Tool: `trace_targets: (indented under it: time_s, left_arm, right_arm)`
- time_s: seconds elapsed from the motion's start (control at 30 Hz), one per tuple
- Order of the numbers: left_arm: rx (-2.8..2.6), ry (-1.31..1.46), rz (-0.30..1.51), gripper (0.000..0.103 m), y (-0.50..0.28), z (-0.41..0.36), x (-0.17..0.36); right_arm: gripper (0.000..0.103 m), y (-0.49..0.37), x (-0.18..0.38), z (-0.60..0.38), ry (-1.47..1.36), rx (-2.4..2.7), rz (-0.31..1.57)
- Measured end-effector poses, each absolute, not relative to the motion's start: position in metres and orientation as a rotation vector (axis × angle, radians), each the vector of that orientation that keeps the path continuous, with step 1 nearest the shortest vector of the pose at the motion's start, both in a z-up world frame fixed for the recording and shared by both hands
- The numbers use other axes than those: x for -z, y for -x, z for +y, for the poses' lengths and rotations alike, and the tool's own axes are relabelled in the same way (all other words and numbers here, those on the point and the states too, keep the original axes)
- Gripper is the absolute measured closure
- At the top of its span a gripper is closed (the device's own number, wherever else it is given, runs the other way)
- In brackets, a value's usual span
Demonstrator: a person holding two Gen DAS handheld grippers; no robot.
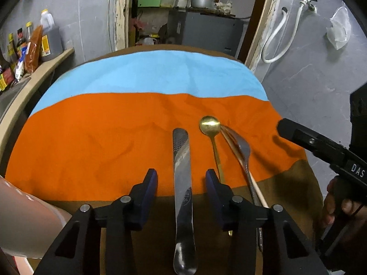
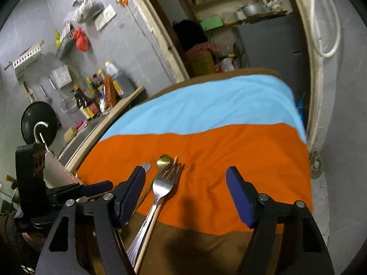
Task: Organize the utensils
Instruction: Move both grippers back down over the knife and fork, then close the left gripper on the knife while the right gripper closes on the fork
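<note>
Steel knife [image 1: 182, 183] lies whole only in the left view, between the spread left hand-held gripper [image 1: 181, 183] (untouched); right hand-held gripper [image 2: 185, 190], spread, flanks the fork [image 2: 160, 188].

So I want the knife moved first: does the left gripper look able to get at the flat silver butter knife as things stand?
Probably yes. The flat silver butter knife lies alone between the left gripper's open jaws, and nothing covers it. The gold spoon lies just beside it.

A brown table [image 1: 296, 183] carries an orange cloth [image 1: 103, 137] (near half) and a blue cloth [image 1: 149, 75] beyond it.
</note>
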State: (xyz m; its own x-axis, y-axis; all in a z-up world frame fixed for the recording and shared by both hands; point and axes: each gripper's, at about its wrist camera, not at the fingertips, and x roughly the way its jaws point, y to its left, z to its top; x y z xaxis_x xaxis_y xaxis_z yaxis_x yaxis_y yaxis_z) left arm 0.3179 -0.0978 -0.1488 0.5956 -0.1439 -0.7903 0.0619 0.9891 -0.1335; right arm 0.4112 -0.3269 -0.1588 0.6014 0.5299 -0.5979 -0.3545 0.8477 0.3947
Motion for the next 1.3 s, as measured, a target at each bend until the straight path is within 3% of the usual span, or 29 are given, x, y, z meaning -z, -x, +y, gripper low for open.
trace_targets:
  time_s: [0.37,0.57,0.83,1.13,1.23,1.3]
  left_arm:
    - [0.112,0.110,0.941,0.070,-0.318,-0.095,0.154]
    - [0.114,0.104,0.946,0.070,-0.321,-0.095,0.155]
    - [0.145,0.142,0.969,0.085,-0.335,-0.092,0.155]
    - [0.190,0.094,1.048,0.086,-0.361,-0.103,0.162]
    - [0.213,0.096,1.073,0.086,-0.366,-0.104,0.161]
    - [0.220,0.103,1.080,0.086,-0.368,-0.104,0.160]
  right_arm:
    - [0.037,-0.433,0.177,-0.280,-0.174,-0.589,0.886]
    - [0.053,-0.438,0.187,-0.277,-0.146,-0.557,0.948]
    - [0.065,-0.434,0.188,-0.296,-0.207,-0.536,0.951]
    - [0.067,-0.439,0.194,-0.292,-0.191,-0.548,0.972]
    - [0.071,-0.445,0.194,-0.292,-0.185,-0.553,0.981]
    - [0.079,-0.451,0.193,-0.291,-0.174,-0.553,0.991]
